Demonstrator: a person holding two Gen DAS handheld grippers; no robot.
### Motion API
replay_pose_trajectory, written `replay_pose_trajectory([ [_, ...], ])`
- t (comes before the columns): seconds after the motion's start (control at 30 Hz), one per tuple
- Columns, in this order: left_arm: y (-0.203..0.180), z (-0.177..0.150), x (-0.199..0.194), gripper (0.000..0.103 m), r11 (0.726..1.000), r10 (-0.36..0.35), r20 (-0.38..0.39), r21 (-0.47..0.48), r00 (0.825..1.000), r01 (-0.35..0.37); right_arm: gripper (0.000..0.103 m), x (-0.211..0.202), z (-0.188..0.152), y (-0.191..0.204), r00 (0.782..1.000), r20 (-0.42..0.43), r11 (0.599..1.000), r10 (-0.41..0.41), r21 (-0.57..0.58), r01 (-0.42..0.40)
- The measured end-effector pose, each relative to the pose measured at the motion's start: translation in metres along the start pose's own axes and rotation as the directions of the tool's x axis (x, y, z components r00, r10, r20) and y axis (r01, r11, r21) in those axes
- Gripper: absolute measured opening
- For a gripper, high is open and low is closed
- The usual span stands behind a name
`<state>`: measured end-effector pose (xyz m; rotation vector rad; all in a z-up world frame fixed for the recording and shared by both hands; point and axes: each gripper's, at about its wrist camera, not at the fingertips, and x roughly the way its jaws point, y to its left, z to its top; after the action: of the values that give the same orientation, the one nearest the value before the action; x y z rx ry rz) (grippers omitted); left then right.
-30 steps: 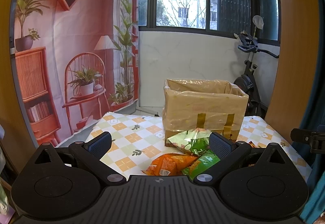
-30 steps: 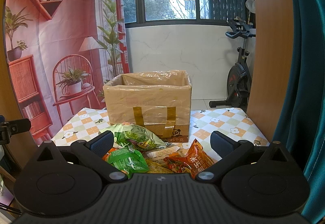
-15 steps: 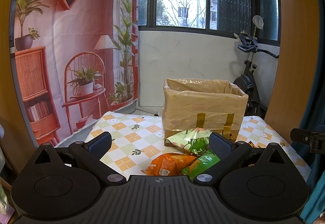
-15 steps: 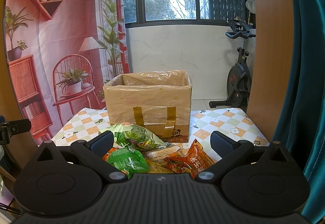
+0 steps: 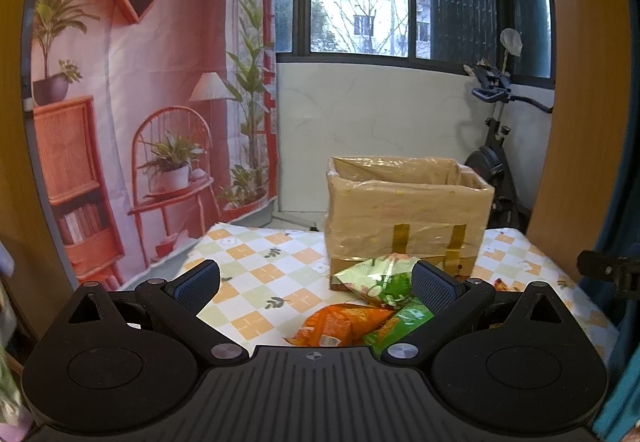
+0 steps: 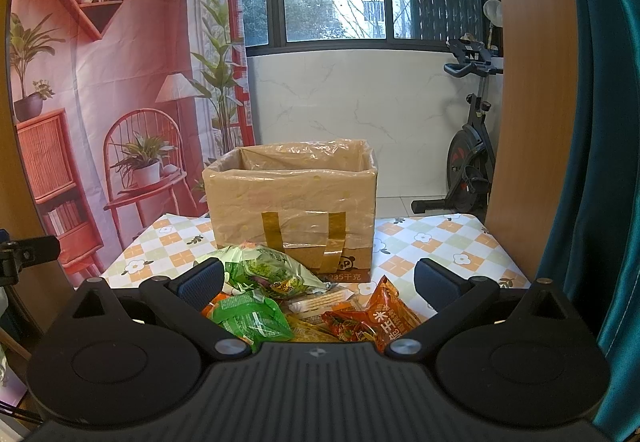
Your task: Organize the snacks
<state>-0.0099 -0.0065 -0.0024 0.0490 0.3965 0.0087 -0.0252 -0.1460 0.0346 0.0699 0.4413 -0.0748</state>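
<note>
A: Where do the snacks lie against the jaws?

B: They sit in a heap on the worktop, which wears a checked floral cloth, right in front of the cardboard box. In the right wrist view the right gripper hangs above the heap with its jaws spread wide and nothing between them. A pale green snack bag lies just inside the left fingertip, a bright green packet sits nearer the camera below it, and a red-orange noodle packet lies toward the right finger, not touching it.

A: And the other one?

B: The left gripper is also spread wide and empty. From its camera the heap sits off to the right: the pale green snack bag lies against the box's foot and runs behind the right fingertip, with an orange snack bag and a green packet lower down. The left half of the gap shows only cloth.

A: What can't you make out?

B: The box is lined with clear plastic and stands open, but its inside is hidden behind the near wall. The bottom packets are cut off by the gripper bodies. A yellowish wrapper and a pale cracker pack in the middle of the heap are mostly buried. A dark bracket at the right edge is only partly in frame.
</note>
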Motion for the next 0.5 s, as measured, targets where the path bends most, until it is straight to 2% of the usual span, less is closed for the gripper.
replay_pose_trajectory([
  [0.07, 0.000, 0.000, 0.002, 0.103, 1.000, 0.019, -0.008, 0.003, 1.000, -0.019, 0.103, 0.001, 0.002, -0.002, 1.000, -0.001, 1.000, -0.004, 0.006, 0.004],
  [0.3, 0.015, 0.005, 0.012, 0.103, 0.998, 0.013, -0.006, -0.054, 1.000, -0.013, 0.103, 0.010, 0.022, -0.016, 0.999, 0.045, 1.000, 0.002, 0.009, -0.003],
  [0.5, 0.017, 0.016, 0.036, 0.103, 0.995, 0.102, 0.023, 0.018, 0.995, -0.103, 0.103, 0.032, 0.033, -0.022, 0.998, 0.062, 0.999, 0.029, -0.021, -0.028],
])
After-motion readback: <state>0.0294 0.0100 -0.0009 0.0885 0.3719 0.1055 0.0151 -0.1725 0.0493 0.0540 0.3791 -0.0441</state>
